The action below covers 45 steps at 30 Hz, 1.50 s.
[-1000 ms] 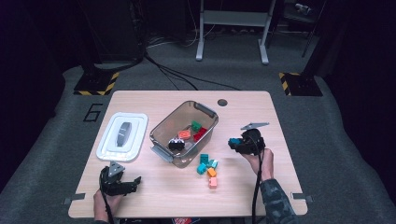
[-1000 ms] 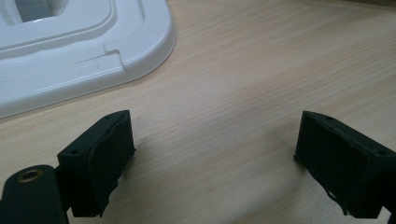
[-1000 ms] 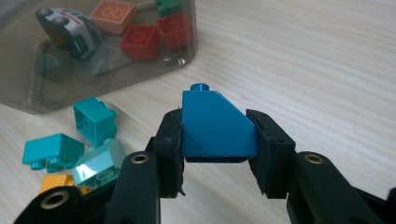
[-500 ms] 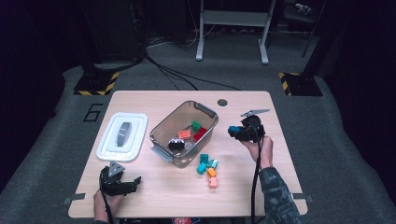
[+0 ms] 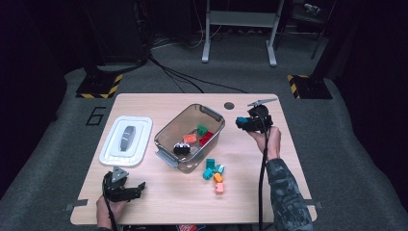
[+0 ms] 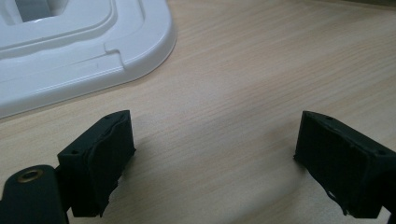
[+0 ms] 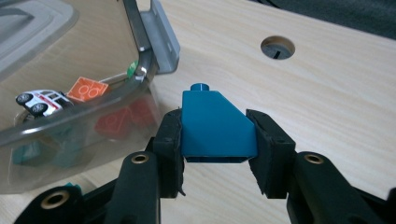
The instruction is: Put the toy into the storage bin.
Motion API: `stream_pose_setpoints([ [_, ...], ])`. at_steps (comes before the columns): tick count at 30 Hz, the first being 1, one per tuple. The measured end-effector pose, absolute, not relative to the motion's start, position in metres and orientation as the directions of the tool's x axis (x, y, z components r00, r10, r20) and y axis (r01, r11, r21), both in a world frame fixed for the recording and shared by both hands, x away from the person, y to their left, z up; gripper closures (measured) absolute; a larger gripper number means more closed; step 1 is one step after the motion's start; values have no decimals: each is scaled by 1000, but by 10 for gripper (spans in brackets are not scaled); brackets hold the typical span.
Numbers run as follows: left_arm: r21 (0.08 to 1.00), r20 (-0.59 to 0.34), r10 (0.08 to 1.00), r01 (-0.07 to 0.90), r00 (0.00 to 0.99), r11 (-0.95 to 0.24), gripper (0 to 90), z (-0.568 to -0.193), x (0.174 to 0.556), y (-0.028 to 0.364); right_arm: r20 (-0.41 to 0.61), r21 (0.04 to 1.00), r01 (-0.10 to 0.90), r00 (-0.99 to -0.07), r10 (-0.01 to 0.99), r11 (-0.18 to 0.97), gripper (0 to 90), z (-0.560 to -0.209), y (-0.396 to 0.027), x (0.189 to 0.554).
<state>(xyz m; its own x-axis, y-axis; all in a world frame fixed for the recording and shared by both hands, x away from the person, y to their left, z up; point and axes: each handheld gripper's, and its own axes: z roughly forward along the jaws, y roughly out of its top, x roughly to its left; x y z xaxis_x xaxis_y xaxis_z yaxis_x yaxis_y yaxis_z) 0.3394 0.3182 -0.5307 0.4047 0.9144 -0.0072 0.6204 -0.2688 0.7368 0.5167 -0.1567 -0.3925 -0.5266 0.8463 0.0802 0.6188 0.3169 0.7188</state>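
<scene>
Blue brick [image 7: 215, 125] sits clamped between right gripper [image 7: 215, 140] fingers, now lifted from the bench [image 5: 308, 159] and closer to the clear bin [image 5: 211, 115], ready for dropping. Left gripper [image 6: 212, 158] fingers rest wide, empty.

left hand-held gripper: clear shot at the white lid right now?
Probably yes. The left hand-held gripper is open with nothing in it, and only bare table lies between it and the white lid just ahead.
</scene>
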Motion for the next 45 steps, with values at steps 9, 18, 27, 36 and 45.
stream_pose_setpoints([
  [9, 737, -7, 915, 620, 404, -269, 114, -531, 339, 318, 59, 744, 585, -538, 841, 322, 590, -371, -145, 523],
  [18, 738, -6, 915, 619, 403, -268, 113, -531, 339, 318, 40, 767, 544, -570, 821, 340, 590, -348, -130, 527],
  [27, 743, -6, 917, 616, 398, -262, 117, -531, 339, 318, 49, 769, 523, -622, 782, 368, 589, -338, -104, 527],
  [36, 738, 1, 915, 617, 404, -273, 118, -531, 340, 319, 46, 748, 507, -684, 728, 429, 589, -349, -79, 520],
  [45, 737, 0, 914, 617, 406, -274, 118, -531, 340, 319, 44, 679, 524, -728, 684, 514, 589, -373, -62, 518],
])
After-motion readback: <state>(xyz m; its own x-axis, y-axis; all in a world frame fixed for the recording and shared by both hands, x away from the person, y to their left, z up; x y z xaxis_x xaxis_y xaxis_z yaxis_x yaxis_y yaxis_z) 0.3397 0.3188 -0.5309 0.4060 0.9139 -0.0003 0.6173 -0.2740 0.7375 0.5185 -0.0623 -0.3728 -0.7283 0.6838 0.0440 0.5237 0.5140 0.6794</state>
